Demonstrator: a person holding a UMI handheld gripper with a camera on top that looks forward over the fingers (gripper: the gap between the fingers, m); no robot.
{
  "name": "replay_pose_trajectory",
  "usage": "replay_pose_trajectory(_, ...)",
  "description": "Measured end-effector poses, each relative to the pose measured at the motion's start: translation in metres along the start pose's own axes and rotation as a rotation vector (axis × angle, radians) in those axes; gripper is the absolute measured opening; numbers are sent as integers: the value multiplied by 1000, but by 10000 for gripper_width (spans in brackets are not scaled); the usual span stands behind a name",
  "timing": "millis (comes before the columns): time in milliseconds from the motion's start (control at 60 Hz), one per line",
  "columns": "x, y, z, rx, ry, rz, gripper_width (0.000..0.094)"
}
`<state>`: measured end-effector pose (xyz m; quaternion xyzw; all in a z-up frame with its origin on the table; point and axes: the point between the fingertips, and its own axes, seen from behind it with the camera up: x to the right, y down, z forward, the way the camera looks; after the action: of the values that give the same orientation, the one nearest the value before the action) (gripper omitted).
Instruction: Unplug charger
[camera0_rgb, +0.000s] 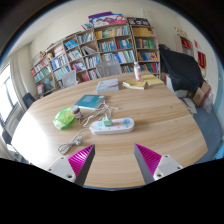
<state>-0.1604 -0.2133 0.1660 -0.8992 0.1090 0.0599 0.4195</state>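
Magenta pads: your gripper (114, 160) hangs above the near edge of the table, fingers spread wide with nothing between them, pads (150, 157) facing inward.
Pose: you're holding it level, looking forward across the tabletop from a little above, fingers aimed at the middle of the table.
Power strip: the white strip (111, 125) lies flat on the wood just beyond your fingertips, roughly centred between them (not touching either).
Charger: a white plug block (107, 121) sits on the strip; its thin cord (72, 146) trails off toward your left finger, ending near the table edge.
Table: round, pale wood (160, 118), mostly bare ahead of your right finger.
Green object: a crumpled light-green thing (64, 118) lies left of the strip, close by.
Blue book: it (90, 101) rests flat beyond the strip.
Farther back: papers (108, 86) and a yellow item (135, 83) lie across the table.
Behind: bookshelves (100, 50) line the wall.
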Motion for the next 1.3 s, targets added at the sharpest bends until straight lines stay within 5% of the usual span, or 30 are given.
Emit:
replay_pose_trajectory(133,-8,-19,48,36,-37,-50,828)
replay_pose_trajectory(283,-29,-38,136,125,40,-120,823)
replay_pose_trajectory(550,-28,-40,236,108,-16,-179,802)
replay_pose_trajectory(667,-22,-40,263,115,-23,-180,572)
replay_pose_trajectory(717,-11,-43,267,153,10,-200,336)
replay_pose_trajectory(867,-10,-45,266,180,1,-206,282)
replay_pose_trajectory(1117,-12,-43,263,29,-44,-114,236)
replay_pose_trajectory(1300,-12,-43,265,21,-11,-150,236)
